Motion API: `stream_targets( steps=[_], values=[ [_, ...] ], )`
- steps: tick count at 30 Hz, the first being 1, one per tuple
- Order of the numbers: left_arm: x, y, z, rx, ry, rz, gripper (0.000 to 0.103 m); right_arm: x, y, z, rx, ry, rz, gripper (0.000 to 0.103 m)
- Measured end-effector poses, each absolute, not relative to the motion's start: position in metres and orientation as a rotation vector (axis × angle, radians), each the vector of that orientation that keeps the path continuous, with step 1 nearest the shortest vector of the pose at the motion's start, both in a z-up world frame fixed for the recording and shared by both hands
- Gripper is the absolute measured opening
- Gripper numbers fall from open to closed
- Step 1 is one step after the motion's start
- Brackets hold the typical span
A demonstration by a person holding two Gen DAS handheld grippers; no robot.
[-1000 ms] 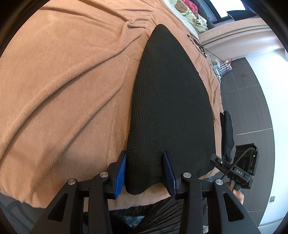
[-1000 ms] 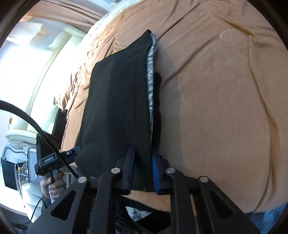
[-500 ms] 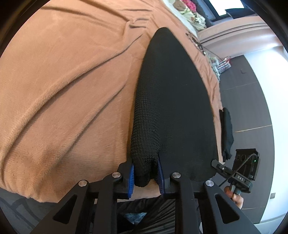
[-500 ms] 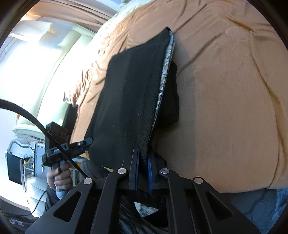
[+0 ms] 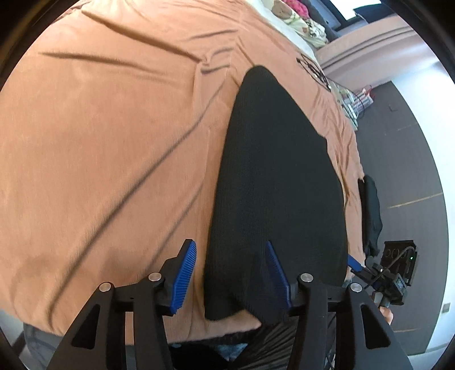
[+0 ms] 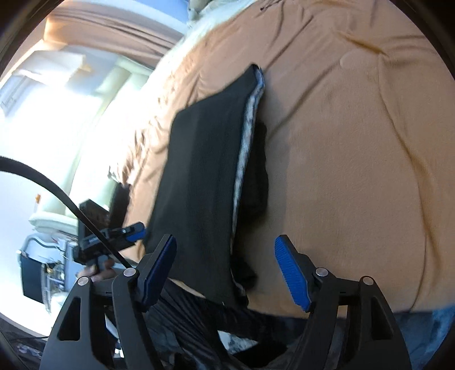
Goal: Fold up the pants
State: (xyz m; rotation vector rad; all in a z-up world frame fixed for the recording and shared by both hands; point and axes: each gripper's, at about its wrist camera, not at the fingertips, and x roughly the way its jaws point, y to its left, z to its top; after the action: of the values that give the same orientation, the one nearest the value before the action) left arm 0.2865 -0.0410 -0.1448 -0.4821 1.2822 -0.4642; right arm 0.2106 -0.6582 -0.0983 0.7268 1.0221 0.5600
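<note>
Both the left gripper (image 5: 230,277) and right gripper (image 6: 224,273) are opening, pads clear, releasing the folded black pants (image 5: 278,182) onto the tan blanket (image 5: 113,136), a further fold likely awaiting.

Black pants (image 5: 273,182) with a fine ribbed knit lie on a plain tan-orange blanket (image 5: 113,142). Along their right edge runs a narrow strip of grey-and-white speckled lining (image 6: 244,148). Both grippers, the left gripper (image 5: 231,277) and the right gripper (image 6: 226,270), are black with bright blue ridged pads. At far right the floor (image 5: 403,159) is dark grey, and a cream pillow (image 5: 301,20) carries brown and pink prints.
</note>
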Motion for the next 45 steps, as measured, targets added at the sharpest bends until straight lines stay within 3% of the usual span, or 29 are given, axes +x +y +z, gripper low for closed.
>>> stream_targets(
  steps=[19, 35, 38, 42, 45],
  values=[
    [0.347, -0.062, -0.159, -0.524, 1.257, -0.487, 0.053, 0.334, -0.647, -0.121, 0.743, 1.056, 0.600, 0.071],
    [0.392, -0.081, -0.178, -0.566, 1.262, -0.558, 0.053, 0.374, -0.625, -0.135, 0.729, 1.138, 0.703, 0.070],
    [0.397, -0.084, -0.178, -0.571, 1.254, -0.568, 0.051, 0.380, -0.625, -0.139, 0.731, 1.138, 0.703, 0.067],
    [0.402, -0.092, -0.173, -0.563, 1.241, -0.591, 0.030, 0.380, -0.627, -0.137, 0.706, 1.116, 0.690, 0.041],
    [0.402, -0.094, -0.167, -0.563, 1.219, -0.609, 0.028, 0.374, -0.626, -0.125, 0.695, 1.075, 0.709, 0.035]
  ],
)
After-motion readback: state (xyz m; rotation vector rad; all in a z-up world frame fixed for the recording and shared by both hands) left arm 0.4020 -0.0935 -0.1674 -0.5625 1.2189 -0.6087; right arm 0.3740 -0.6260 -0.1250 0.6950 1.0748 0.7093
